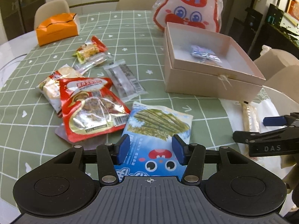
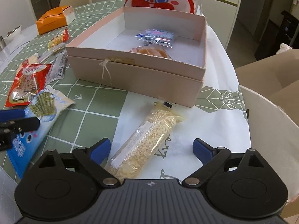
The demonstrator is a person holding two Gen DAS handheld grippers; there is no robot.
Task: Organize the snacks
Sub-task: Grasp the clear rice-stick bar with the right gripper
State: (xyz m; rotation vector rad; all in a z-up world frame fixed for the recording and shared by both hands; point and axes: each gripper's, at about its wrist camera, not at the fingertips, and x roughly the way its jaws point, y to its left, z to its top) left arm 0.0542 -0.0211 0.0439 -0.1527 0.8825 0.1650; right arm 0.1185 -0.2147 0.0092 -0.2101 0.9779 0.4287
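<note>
Hiding blue packet's [image 1: 158, 130] lower edge

Two boxes [image 1: 209, 82] [image 1: 56, 30], one rabbit bag [image 1: 188, 5], roughly nine snack packets [image 1: 89, 110].

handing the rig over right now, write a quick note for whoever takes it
Left gripper: open, fingers either side of the blue seaweed snack pack, not gripped.
Right gripper: open over the clear rice-crisp bar, lying just in front of the box.
Pink box: open, holds a small blue packet and an orange-brown one.
Left to box: seaweed pack, rice bar, red jerky pouch, and several more snack packs on the green cloth.
</note>
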